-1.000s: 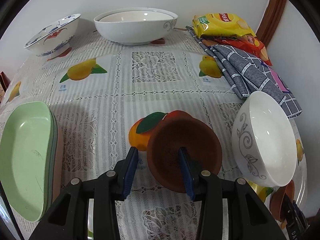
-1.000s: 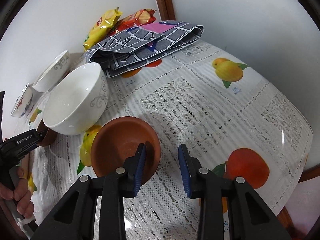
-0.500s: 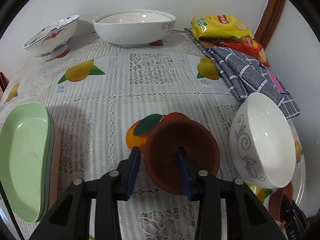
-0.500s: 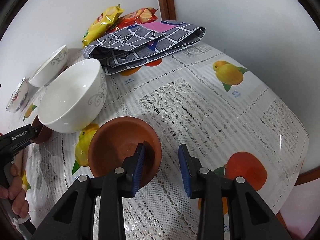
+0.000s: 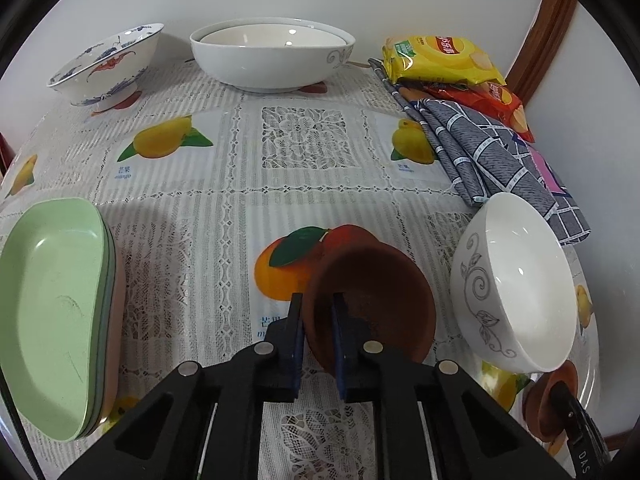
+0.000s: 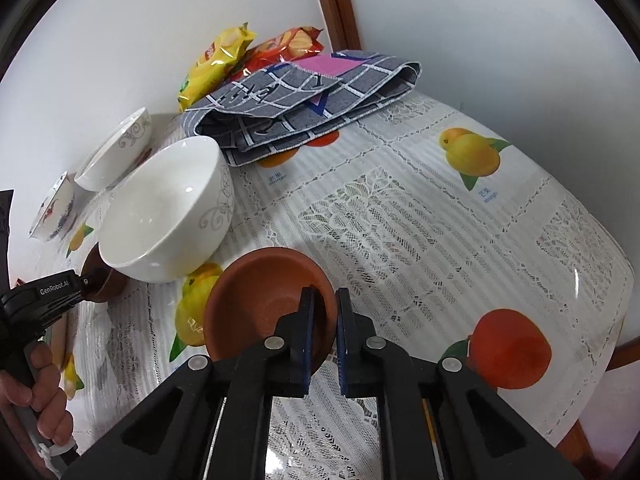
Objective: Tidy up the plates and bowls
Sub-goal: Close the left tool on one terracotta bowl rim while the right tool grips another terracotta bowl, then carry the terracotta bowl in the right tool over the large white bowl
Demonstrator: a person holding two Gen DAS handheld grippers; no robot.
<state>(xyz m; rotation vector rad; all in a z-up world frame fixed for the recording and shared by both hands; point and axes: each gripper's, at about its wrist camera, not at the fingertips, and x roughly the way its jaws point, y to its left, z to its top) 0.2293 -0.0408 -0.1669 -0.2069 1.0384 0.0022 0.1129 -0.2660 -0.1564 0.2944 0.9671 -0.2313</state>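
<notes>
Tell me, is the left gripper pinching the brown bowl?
Touching. In the left wrist view, the left gripper has one finger inside and one outside the brown bowl, both pressed against its rim.

left gripper [image 5: 317,334]: jaws were apart, now clamped on rim of left brown bowl [image 5: 372,304] | right gripper [image 6: 325,330]: jaws were apart, now clamped on rim of right brown bowl [image 6: 264,304]

My right gripper [image 6: 324,312] is clamped on the near rim of a brown bowl [image 6: 260,304] on the fruit-print tablecloth [image 6: 420,220]. Just left, a white bowl [image 6: 168,208] sits tilted, with the left gripper [image 6: 86,280] pinching a second brown bowl [image 6: 106,280] under its edge, a hand [image 6: 36,392] on the handle. Far side: checked cloth [image 6: 304,100], yellow bag [image 6: 216,60], red bag [image 6: 288,44], two more bowls along the wall.
</notes>
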